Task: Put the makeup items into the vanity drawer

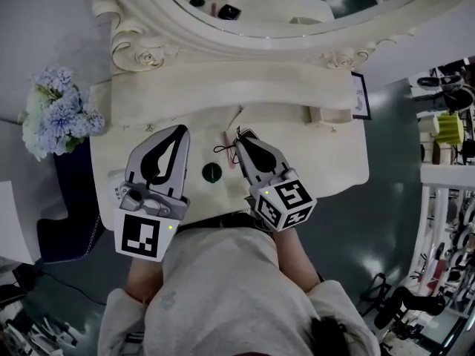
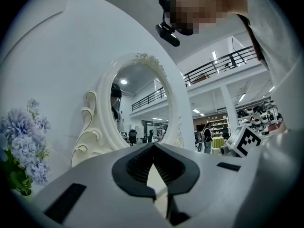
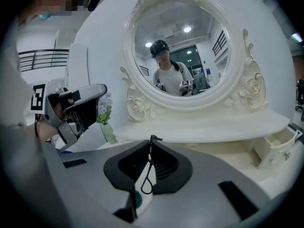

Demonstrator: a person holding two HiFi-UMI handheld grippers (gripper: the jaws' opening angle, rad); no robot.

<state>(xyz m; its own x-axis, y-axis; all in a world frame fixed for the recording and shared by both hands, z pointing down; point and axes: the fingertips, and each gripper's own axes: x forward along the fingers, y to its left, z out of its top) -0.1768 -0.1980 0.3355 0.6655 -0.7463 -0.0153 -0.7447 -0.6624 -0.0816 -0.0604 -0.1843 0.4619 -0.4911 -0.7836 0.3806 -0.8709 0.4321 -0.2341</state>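
Note:
My right gripper (image 1: 239,139) (image 3: 152,140) is shut on a thin black eyelash curler (image 3: 147,177), whose wire loop hangs below the jaws (image 1: 222,151). On the cream vanity top (image 1: 326,154) a dark green round compact (image 1: 212,173) lies between the two grippers, and a pink stick (image 1: 225,139) lies just beyond it. To the left, my left gripper (image 1: 182,130) (image 2: 153,146) is held above the table, shut with nothing in it. A small drawer (image 1: 330,115) (image 3: 275,148) stands open at the vanity's right, under the shelf.
The oval mirror (image 1: 282,6) in its carved frame rises at the back. A vase of pale blue flowers (image 1: 56,113) stands off the table's left end. A small framed card (image 1: 361,95) leans at the right rear corner.

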